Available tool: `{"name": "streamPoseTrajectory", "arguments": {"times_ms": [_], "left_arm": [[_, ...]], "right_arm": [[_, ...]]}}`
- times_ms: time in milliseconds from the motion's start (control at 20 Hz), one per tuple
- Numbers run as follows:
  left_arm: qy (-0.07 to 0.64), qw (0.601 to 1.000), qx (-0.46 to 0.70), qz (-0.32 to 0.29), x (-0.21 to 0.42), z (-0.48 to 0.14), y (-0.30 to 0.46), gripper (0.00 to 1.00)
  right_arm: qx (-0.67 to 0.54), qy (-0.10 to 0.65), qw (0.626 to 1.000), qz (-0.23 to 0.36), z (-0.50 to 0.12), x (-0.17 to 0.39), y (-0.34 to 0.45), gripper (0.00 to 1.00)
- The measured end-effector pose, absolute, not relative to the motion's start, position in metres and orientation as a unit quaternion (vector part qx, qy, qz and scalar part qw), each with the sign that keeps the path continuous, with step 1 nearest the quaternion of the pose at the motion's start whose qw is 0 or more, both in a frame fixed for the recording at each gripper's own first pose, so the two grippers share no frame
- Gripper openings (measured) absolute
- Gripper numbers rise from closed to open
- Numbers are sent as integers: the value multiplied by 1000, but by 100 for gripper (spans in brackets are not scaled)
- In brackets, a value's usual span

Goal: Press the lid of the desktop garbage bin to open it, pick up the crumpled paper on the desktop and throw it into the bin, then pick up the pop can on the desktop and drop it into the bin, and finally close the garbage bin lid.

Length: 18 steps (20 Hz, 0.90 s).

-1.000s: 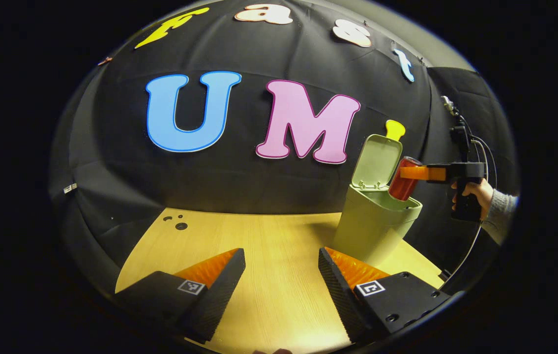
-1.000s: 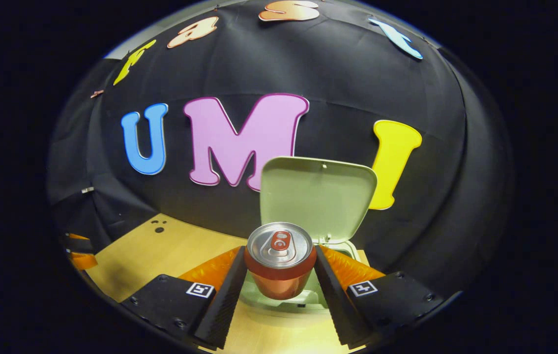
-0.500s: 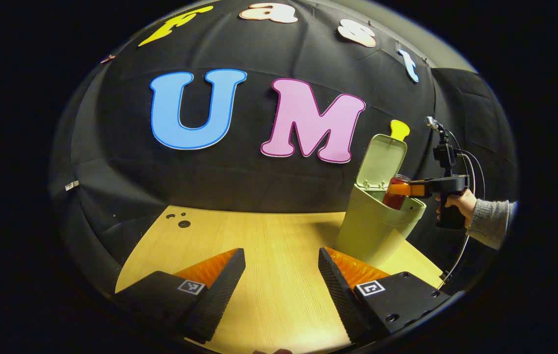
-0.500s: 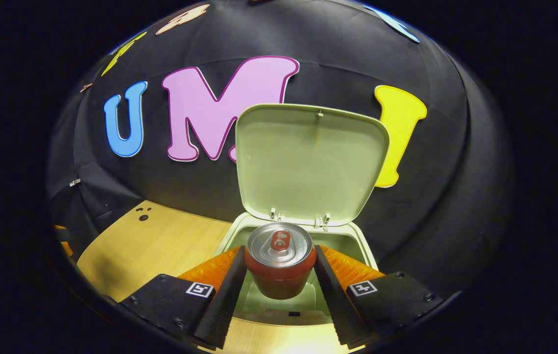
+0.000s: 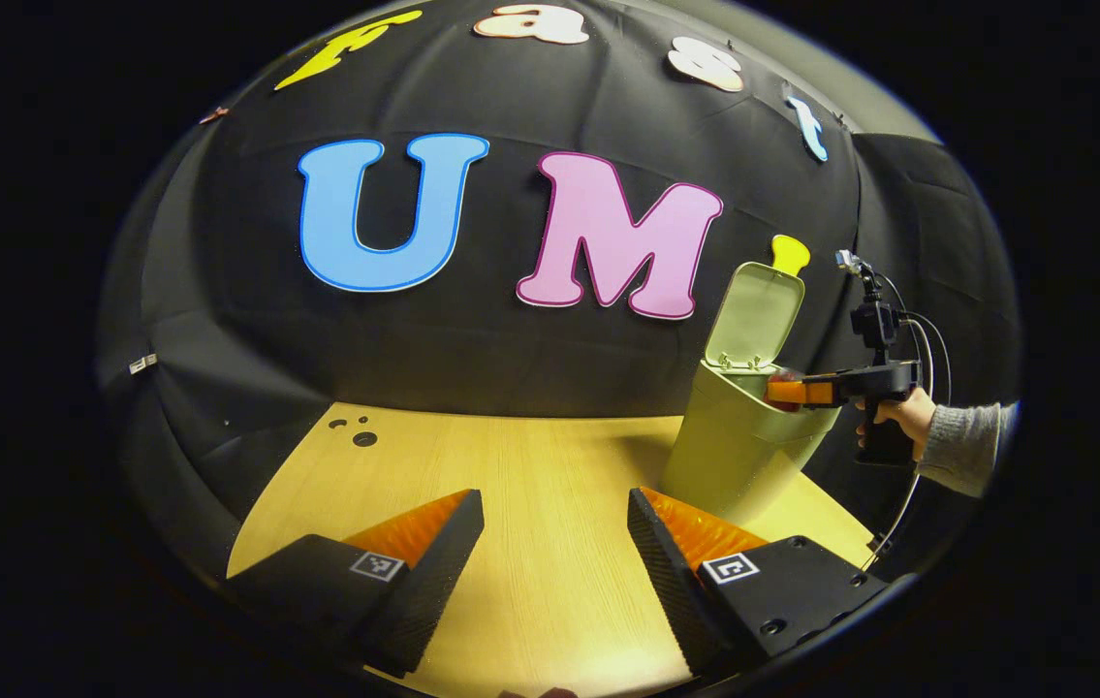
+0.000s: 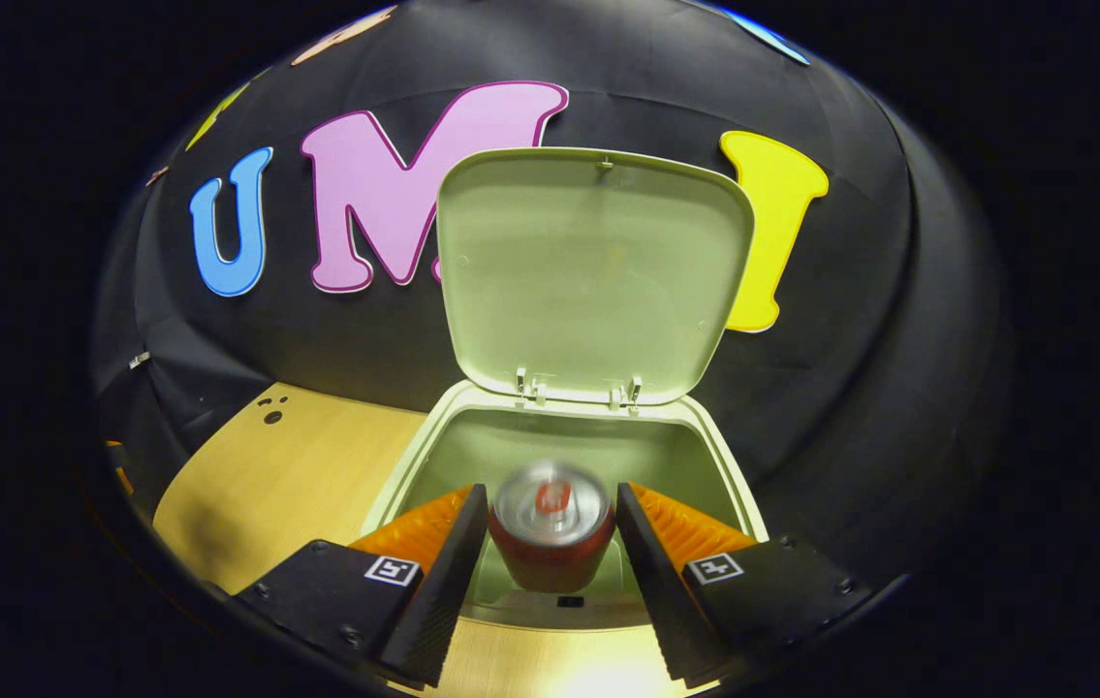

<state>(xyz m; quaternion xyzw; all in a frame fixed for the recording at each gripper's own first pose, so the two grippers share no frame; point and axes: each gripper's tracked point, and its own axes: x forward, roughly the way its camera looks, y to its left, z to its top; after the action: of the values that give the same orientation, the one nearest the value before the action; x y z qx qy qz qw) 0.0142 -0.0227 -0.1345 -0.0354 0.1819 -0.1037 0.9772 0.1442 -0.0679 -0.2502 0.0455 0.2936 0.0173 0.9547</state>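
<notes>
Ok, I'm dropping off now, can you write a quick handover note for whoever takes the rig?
Left tongs: open, empty, above the table.
Right tongs: over the open bin, pop can between them, blurred; grip or release unclear.
Lid stands up.
Done: lid opened, can brought to the bin.
Left: confirm the can drops in, close the lid.
</notes>
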Motion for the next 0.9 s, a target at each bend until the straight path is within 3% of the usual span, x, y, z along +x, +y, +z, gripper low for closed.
{"name": "streamPoseTrajectory", "arguments": {"times_ms": [450, 550, 600, 900], "left_arm": [[183, 977, -35, -102, 12, -136, -25, 96], [184, 977, -36, -102, 11, -136, -25, 96], [185, 977, -36, -103, 12, -137, -26, 96], [187, 976, -36, -109, 15, -139, -30, 96]], "right_arm": [[58, 275, 960, 23, -229, 141, -64, 86], [65, 272, 960, 31, -220, 136, -61, 90], [61, 267, 961, 31, -214, 135, -63, 100], [52, 221, 974, 25, -164, 145, -71, 99]]}}
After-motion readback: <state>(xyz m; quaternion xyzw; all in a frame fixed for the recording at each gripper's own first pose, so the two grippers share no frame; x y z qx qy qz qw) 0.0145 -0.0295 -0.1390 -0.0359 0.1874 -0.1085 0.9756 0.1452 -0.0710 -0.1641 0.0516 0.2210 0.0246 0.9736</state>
